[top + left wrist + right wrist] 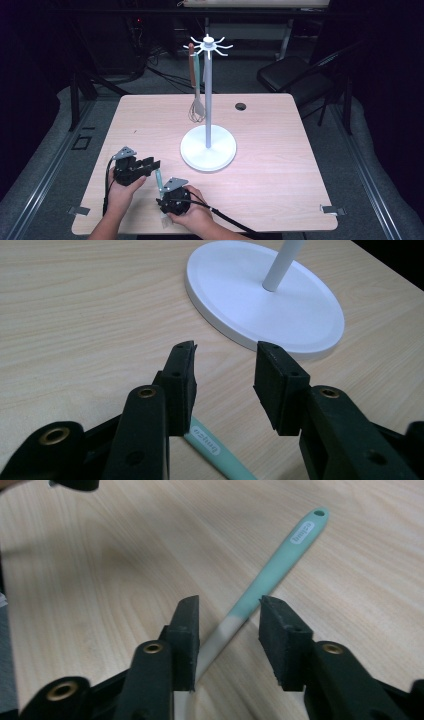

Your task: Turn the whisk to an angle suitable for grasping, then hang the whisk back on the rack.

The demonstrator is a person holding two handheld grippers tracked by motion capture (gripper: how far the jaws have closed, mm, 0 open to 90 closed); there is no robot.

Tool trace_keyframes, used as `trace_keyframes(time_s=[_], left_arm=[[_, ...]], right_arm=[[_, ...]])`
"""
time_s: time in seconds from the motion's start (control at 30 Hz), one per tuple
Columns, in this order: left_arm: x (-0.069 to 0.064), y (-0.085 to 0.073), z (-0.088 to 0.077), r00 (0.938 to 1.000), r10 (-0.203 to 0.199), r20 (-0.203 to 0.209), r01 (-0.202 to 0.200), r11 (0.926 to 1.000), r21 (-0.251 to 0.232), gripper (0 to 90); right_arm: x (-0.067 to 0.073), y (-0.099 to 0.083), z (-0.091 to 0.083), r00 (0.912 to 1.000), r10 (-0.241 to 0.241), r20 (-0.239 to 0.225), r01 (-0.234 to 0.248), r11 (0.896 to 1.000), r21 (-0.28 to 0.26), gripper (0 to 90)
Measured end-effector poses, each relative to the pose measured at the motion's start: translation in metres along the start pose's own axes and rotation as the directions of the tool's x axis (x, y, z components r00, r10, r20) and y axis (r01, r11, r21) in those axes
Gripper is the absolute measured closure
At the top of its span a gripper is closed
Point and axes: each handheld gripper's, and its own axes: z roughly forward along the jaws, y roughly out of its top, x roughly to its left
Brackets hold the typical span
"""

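1. Near my edge of the table (260, 190), a mint-green utensil handle (280, 562) is lying flat on the wood, its hanging hole pointing away from my right gripper (227, 615).
2. I am holding that gripper over the handle's pale lower part; its jaws are standing apart, the handle running up between them, the pads not pressing it.
3. I am keeping my left gripper (225, 365) just beside the labelled handle end, jaws apart and gripping nothing.
4. Beyond it, the white hanging stand (208, 145) is carrying a whisk (196, 107) on one hook.
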Motion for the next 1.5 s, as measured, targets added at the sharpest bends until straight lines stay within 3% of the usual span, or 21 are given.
trace_keyframes(time_s=[0.1,0.17,0.33,0.47,0.6,0.73,0.97,1.13,1.23,1.37,1.5], left_arm=[[0.000,0.000,-0.002,1.0000,-0.002,-0.003,0.002,1.0000,-0.005,60.2],[0.001,0.000,-0.002,1.0000,-0.001,-0.003,0.001,1.0000,-0.006,60.2],[0.000,0.001,-0.003,1.0000,-0.005,-0.004,0.005,0.9999,-0.010,60.2],[0.000,0.001,-0.003,1.0000,-0.003,-0.004,0.003,1.0000,-0.006,60.2],[-0.001,0.000,0.000,1.0000,-0.001,-0.002,0.001,1.0000,0.000,60.2],[-0.004,0.000,0.002,0.9999,-0.004,0.010,0.004,1.0000,-0.001,60.2],[-0.009,-0.001,0.006,0.9998,-0.001,0.021,0.000,0.9999,0.011,60.2],[-0.011,-0.002,0.008,0.9998,0.001,0.020,-0.001,0.9999,0.017,60.2],[-0.012,-0.003,0.009,0.9998,-0.001,0.021,0.000,0.9998,0.021,60.2],[-0.011,-0.003,0.009,0.9998,-0.005,0.021,0.005,0.9998,0.019,60.2],[-0.011,-0.003,0.010,0.9998,-0.004,0.021,0.003,0.9998,0.021,60.0]], right_arm=[[0.002,-0.001,-0.002,0.9997,-0.025,0.001,0.025,1.000,0.007,74.4],[0.002,-0.001,-0.006,0.9984,-0.053,0.016,0.053,0.998,0.018,76.1],[-0.012,-0.006,-0.019,0.9987,-0.047,0.016,0.046,0.997,0.061,80.1],[-0.033,-0.020,-0.041,0.9972,-0.066,0.036,0.063,0.995,0.083,82.5],[-0.059,-0.036,-0.064,0.9997,-0.016,0.016,0.015,0.996,0.091,82.9],[-0.083,-0.056,-0.093,0.9992,-0.033,0.021,0.030,0.993,0.112,83.0],[-0.117,-0.089,-0.140,0.9999,-0.003,0.016,0.000,0.990,0.140,82.9],[-0.122,-0.101,-0.150,0.9998,0.021,0.008,-0.022,0.993,0.112,82.4],[-0.120,-0.099,-0.148,0.9994,0.025,0.025,-0.028,0.992,0.123,78.3],[-0.117,-0.094,-0.142,0.9984,0.028,0.050,-0.032,0.996,0.082,75.6],[-0.112,-0.086,-0.135,0.9974,-0.014,0.071,0.008,0.997,0.079,77.6]])
